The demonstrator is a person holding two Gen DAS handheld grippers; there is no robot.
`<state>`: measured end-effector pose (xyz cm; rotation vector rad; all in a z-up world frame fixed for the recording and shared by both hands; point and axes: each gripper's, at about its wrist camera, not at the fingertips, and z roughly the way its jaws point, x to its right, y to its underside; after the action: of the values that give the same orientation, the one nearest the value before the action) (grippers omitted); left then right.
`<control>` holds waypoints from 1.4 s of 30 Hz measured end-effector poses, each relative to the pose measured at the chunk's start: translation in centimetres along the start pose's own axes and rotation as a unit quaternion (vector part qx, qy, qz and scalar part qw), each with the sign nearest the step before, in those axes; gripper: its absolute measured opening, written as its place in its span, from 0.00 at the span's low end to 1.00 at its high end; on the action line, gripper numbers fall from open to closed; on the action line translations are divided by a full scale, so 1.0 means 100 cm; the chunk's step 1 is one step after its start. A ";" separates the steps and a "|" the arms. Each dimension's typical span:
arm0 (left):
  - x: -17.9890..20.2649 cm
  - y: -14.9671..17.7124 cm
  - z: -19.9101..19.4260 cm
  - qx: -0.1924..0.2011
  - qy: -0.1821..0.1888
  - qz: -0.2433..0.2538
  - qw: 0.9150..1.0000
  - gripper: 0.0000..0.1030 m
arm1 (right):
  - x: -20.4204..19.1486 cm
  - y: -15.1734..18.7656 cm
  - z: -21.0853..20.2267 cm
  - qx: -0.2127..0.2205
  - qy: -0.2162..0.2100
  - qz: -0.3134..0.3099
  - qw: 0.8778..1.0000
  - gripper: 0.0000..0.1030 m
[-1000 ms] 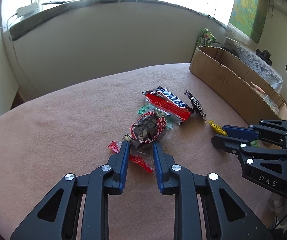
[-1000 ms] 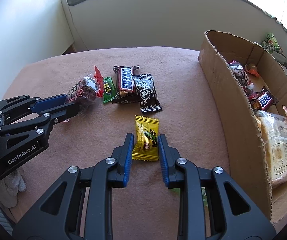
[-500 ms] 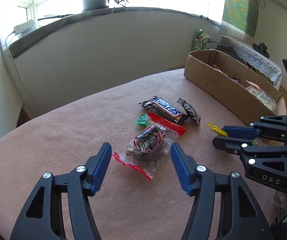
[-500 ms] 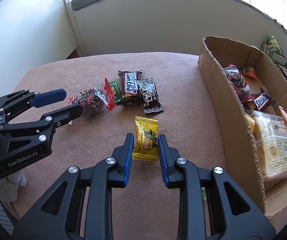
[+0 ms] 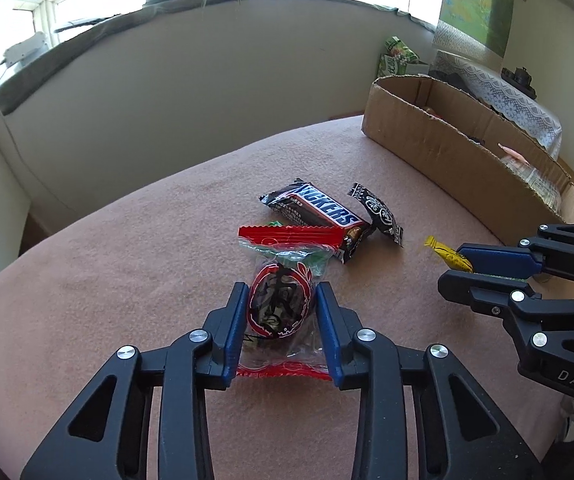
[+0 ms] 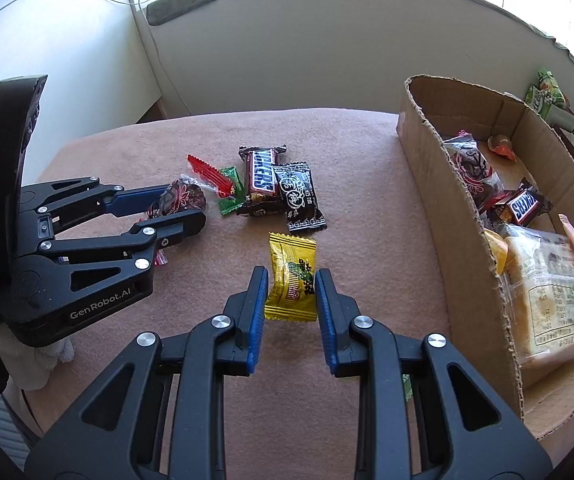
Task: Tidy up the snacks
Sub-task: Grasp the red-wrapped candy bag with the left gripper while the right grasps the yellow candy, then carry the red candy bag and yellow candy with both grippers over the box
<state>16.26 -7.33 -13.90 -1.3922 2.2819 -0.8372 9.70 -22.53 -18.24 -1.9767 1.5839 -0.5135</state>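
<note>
Snacks on cloth: five pieces are remaining outside the box, so sorting is judged partly complete.
Left gripper (image 5: 279, 304): jaws have just been closing; the pads are now pressing both sides of the red-sealed clear packet (image 5: 281, 306), which is sitting between the fingertips.
Green candy (image 6: 231, 184): lying just beyond the left gripper's packet, touching its red seal.
Snickers bar (image 6: 261, 178): resting ahead of the left gripper and to its right, overlapping the black sachet (image 6: 301, 196) beside it.
Right gripper (image 6: 291, 292): gripping the yellow candy (image 6: 291, 276); both blue pads are touching the wrapper's edges.
Cardboard box (image 6: 419, 156): standing to the right of the right gripper, well within reach by judgement.
Box contents: a second red-sealed packet (image 6: 471, 164), another Snickers (image 6: 521, 206), an orange sweet (image 6: 501, 145) and a wrapped bread pack (image 6: 553, 280) are already lying inside.
Work remaining: both held pieces are awaiting transfer to the box; three pieces are waiting ungripped on the cloth (image 6: 367, 200).
</note>
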 end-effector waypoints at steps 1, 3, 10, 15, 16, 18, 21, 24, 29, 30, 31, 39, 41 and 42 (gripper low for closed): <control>0.000 0.000 -0.003 0.003 0.001 -0.003 1.000 0.31 | 0.000 -0.001 -0.002 0.002 -0.002 0.000 1.000 0.24; -0.001 -0.001 -0.010 0.010 0.002 -0.008 1.000 0.31 | 0.000 -0.003 -0.007 0.008 -0.005 0.000 1.000 0.24; 0.009 -0.019 -0.033 0.045 0.016 -0.021 0.999 0.31 | 0.008 -0.011 -0.032 0.034 -0.020 0.001 0.999 0.24; 0.025 -0.038 -0.038 0.061 0.028 -0.023 0.997 0.31 | 0.021 -0.018 -0.055 0.057 -0.019 0.002 0.998 0.24; 0.030 -0.042 -0.038 0.064 0.033 -0.024 0.997 0.31 | 0.025 -0.019 -0.059 0.062 -0.017 0.003 0.998 0.24; 0.040 -0.050 -0.038 0.068 0.037 -0.021 0.997 0.31 | 0.033 -0.023 -0.066 0.069 -0.013 0.005 0.997 0.24; 0.052 -0.061 -0.035 0.073 0.041 -0.015 0.996 0.31 | 0.049 -0.028 -0.076 0.079 -0.008 0.011 0.997 0.24; 0.063 -0.071 -0.031 0.077 0.045 -0.010 0.996 0.31 | 0.063 -0.036 -0.083 0.087 0.004 0.014 0.996 0.24; 0.080 -0.085 -0.025 0.081 0.054 -0.004 0.995 0.31 | 0.091 -0.046 -0.088 0.094 0.025 0.019 0.995 0.24; 0.084 -0.088 -0.024 0.082 0.055 -0.003 0.995 0.31 | 0.097 -0.048 -0.087 0.094 0.029 0.020 0.995 0.24; 0.087 -0.091 -0.023 0.083 0.056 -0.003 0.995 0.31 | 0.101 -0.050 -0.087 0.094 0.032 0.021 0.995 0.24; 0.114 -0.113 -0.011 0.087 0.068 0.008 0.994 0.31 | 0.136 -0.058 -0.080 0.089 0.053 0.031 0.994 0.24; 0.118 -0.117 -0.007 0.085 0.073 0.009 0.994 0.31 | 0.144 -0.058 -0.078 0.087 0.056 0.036 0.994 0.24; 0.120 -0.118 -0.005 0.084 0.075 0.009 0.994 0.31 | 0.147 -0.058 -0.077 0.087 0.058 0.038 0.994 0.24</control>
<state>18.54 -21.88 -5.75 -1.2730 2.2678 -1.1344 12.91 -37.30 -9.20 -1.7798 1.6179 -0.7214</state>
